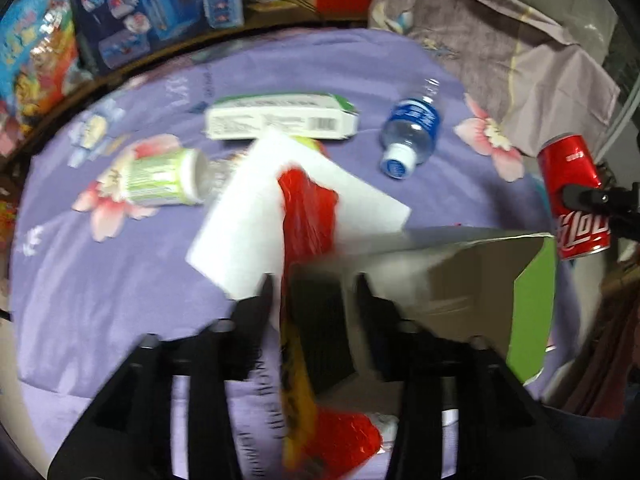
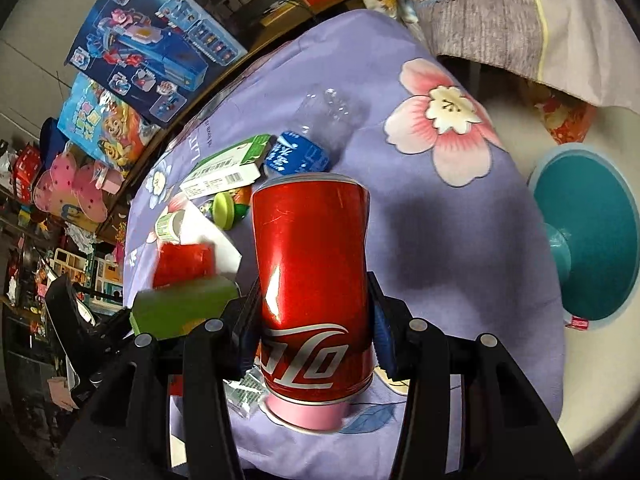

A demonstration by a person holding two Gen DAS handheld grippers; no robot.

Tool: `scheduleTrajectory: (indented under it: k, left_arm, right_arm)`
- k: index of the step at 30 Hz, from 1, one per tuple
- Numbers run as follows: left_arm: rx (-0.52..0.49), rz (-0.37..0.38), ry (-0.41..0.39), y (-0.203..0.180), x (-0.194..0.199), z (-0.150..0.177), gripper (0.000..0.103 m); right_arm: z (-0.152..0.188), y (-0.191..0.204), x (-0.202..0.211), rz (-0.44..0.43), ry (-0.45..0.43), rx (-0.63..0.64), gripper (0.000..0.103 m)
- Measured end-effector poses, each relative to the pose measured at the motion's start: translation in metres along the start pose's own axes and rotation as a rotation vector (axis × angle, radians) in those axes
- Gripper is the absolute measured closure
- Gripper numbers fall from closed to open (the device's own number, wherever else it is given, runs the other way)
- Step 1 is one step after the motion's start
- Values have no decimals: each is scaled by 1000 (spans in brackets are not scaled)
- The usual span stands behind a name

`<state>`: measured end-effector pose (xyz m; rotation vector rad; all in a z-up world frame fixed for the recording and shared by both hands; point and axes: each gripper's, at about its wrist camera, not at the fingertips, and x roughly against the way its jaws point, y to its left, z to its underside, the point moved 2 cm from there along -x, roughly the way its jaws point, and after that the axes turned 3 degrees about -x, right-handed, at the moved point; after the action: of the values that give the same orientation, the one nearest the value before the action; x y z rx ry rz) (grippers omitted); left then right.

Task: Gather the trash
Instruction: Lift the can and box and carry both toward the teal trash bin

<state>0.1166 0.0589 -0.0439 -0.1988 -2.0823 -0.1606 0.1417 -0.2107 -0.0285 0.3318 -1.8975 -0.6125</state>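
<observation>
My left gripper (image 1: pixel 314 284) is shut on a red and yellow plastic wrapper (image 1: pixel 308 216) and the edge of a green carton (image 1: pixel 480 280), held above the purple floral cloth (image 1: pixel 100 300). My right gripper (image 2: pixel 316 284) is shut on a red cola can (image 2: pixel 312 276), which also shows at the right of the left wrist view (image 1: pixel 572 196). On the cloth lie a white sheet of paper (image 1: pixel 248 232), a green-labelled bottle (image 1: pixel 160 178), a white and green box (image 1: pixel 280 118) and a blue-labelled water bottle (image 1: pixel 412 132).
Toy boxes (image 1: pixel 156 4) stand behind the cloth at the back left. A grey-purple sheet (image 1: pixel 500 40) is heaped at the back right. A teal stand (image 2: pixel 588 232) is on the floor to the right of the cloth.
</observation>
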Motion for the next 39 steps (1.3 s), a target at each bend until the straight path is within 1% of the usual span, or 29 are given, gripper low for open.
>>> scheduleTrajectory:
  k: [1, 4, 6, 9, 11, 12, 13, 16, 18, 20, 22, 24, 26, 30, 32, 34, 36, 37, 39]
  left_arm:
    - [-7, -11, -7, 1, 3, 0, 39]
    - [-57, -47, -40, -2, 12, -1, 32]
    - [-122, -63, -55, -10, 14, -2, 28]
    - [-201, -57, -52, -22, 9, -3, 29]
    - [-240, -69, -37, -31, 6, -1, 71]
    - [-245, -48, -14, -34, 4, -1, 97]
    - [-241, -35, -5, -36, 4, -1, 98]
    - [-199, -23, -19, -35, 14, -7, 100]
    - [-159, 4, -45, -34, 26, -15, 100]
    - [-148, 25, -69, -39, 38, -23, 100]
    - [-158, 44, -93, -49, 48, -30, 99]
    - [-179, 83, -104, -60, 54, -39, 99]
    - [-201, 67, -113, -70, 53, -45, 99]
    - [-189, 94, -52, -76, 39, -45, 100]
    - [-201, 108, -54, -81, 40, -45, 100]
    - [-227, 92, -67, -86, 43, -45, 100]
    - [-234, 76, -56, -86, 38, -43, 100]
    - [-243, 76, -46, -86, 35, -41, 99]
    - [-266, 87, 8, -87, 24, -29, 97]
  right_arm:
    - [0, 3, -2, -6, 4, 2, 58]
    - [2, 8, -7, -10, 14, 9, 58]
    - [2, 10, -9, -10, 20, 8, 58]
    - [3, 8, -8, -4, 17, 2, 58]
    - [4, 5, -5, -1, 12, -10, 58]
    - [4, 3, -4, 1, 8, -12, 58]
    - [3, 1, -1, 2, 1, -15, 58]
    - [0, -6, 6, -2, -20, -31, 58]
    - [-2, -11, 11, -10, -31, -43, 58]
    - [-4, -19, 20, -16, -52, -55, 58]
    - [-7, -29, 29, -20, -73, -76, 58]
    - [-8, -38, 36, -16, -89, -92, 58]
    - [-6, -46, 40, -7, -92, -102, 58]
    - [-2, -55, 40, -8, -81, -114, 58]
    - [-3, -60, 43, -12, -93, -126, 58]
    - [-3, -63, 46, -18, -105, -137, 58]
    - [-2, -63, 45, -25, -102, -140, 58]
    - [-1, -62, 44, -25, -97, -139, 58]
    - [0, -62, 39, -24, -83, -137, 58]
